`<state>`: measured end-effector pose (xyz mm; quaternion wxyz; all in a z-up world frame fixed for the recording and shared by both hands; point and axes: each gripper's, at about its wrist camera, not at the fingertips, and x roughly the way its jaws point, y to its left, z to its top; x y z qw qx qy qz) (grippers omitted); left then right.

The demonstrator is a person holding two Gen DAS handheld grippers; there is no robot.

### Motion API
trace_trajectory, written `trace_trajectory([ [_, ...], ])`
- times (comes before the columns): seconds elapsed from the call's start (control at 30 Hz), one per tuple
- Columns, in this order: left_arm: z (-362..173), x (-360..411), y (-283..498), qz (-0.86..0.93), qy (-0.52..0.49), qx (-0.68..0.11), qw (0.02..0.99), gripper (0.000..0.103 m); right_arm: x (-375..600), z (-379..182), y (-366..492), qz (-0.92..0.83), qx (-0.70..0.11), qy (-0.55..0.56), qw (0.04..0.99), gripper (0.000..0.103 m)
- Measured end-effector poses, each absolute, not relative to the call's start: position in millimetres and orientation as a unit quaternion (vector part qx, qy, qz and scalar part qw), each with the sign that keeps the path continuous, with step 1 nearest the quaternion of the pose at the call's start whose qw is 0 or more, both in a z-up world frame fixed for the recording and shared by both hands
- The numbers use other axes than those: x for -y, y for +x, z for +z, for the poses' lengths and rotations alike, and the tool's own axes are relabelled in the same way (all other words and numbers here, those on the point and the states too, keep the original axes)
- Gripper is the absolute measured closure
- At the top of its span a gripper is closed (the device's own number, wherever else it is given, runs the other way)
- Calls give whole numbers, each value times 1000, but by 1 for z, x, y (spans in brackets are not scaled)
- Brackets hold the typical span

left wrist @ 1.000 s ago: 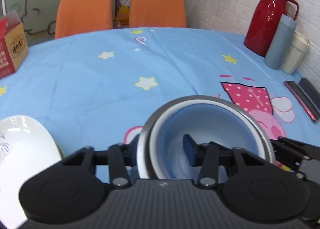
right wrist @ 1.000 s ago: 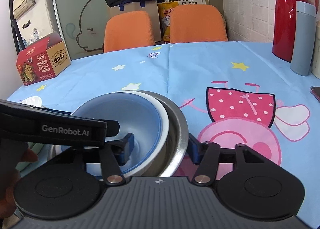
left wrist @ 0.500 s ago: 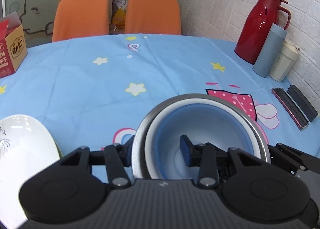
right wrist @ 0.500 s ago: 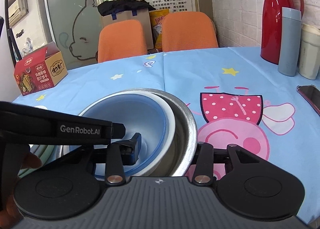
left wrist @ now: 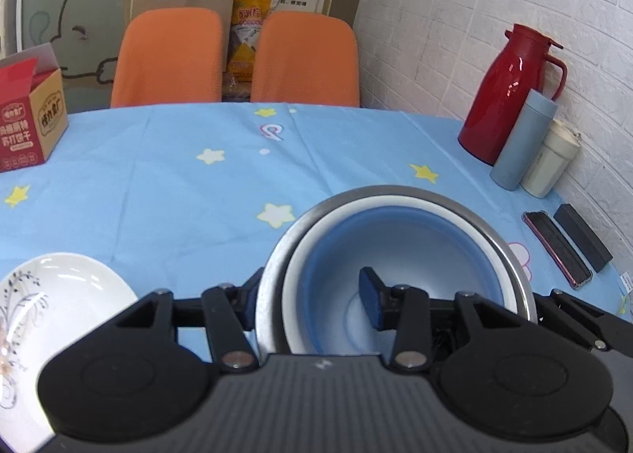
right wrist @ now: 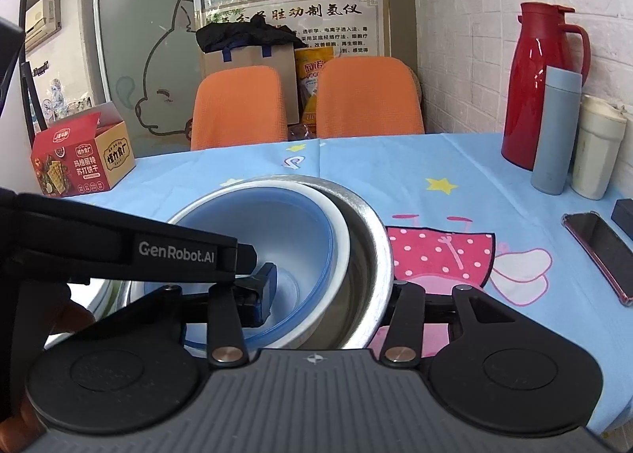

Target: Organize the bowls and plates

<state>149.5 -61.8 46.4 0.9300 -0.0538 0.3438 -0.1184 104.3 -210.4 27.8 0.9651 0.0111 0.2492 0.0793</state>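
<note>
A steel bowl [left wrist: 399, 192] holds a white bowl [left wrist: 455, 221] and a blue bowl [left wrist: 395, 239] nested inside. My left gripper [left wrist: 310, 304] is shut on the left rim of this stack, one finger outside, one inside. My right gripper [right wrist: 330, 294] is shut on the right rim of the stack [right wrist: 368, 239], with the blue bowl [right wrist: 277, 223] innermost. The stack is lifted above the blue tablecloth. A white patterned plate [left wrist: 59, 294] lies at the lower left in the left wrist view.
A red thermos [left wrist: 506, 97], a grey-blue flask [left wrist: 522, 140] and a cream cup [left wrist: 550, 160] stand by the brick wall at right. A phone [left wrist: 558, 251] and a black case [left wrist: 581, 235] lie near them. A red box [left wrist: 27, 116] sits far left. Two orange chairs [left wrist: 237, 57] stand behind.
Both grippers have raised the nested bowl stack higher above the table; both views show the table from further up. The grips have not changed.
</note>
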Motion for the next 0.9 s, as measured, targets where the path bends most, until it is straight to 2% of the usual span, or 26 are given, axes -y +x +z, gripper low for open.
trace_trajectory([
  [0.27, 71, -22, 135, -29, -72, -310, 948, 57, 138, 47, 120, 167, -221, -10, 961, 18],
  [0.53, 60, -101, 116, 55, -97, -322, 940, 55, 62, 43, 129, 254, -231, -23, 939, 16],
  [0.9, 26, -124, 108, 56, -113, -357, 926, 55, 32, 17, 120, 274, -282, -40, 919, 14],
])
